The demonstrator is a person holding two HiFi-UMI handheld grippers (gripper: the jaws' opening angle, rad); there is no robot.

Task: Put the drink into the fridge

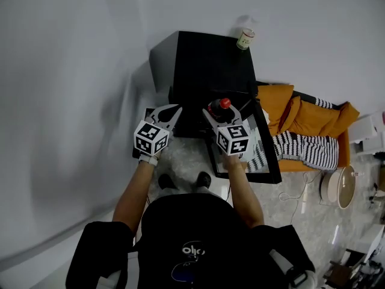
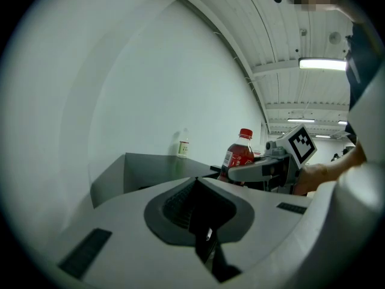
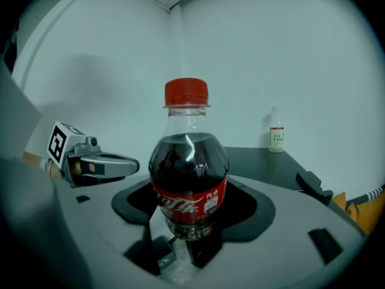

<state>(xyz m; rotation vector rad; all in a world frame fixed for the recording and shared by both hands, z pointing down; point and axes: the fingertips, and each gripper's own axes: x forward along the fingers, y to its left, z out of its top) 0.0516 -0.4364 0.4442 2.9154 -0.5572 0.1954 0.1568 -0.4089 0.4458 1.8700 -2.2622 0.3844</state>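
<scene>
Both jaws of the right gripper (image 3: 187,224) clamp the cola (image 3: 187,161) upright at the fridge (image 1: 210,65) front edge, beside its open door (image 1: 269,168). The left gripper (image 2: 198,221) alongside is closed and empty. A small bottle (image 1: 245,39) stands at the top's far right corner.

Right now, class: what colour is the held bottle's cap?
Red; the bottle cap shows best in the right gripper view.
</scene>
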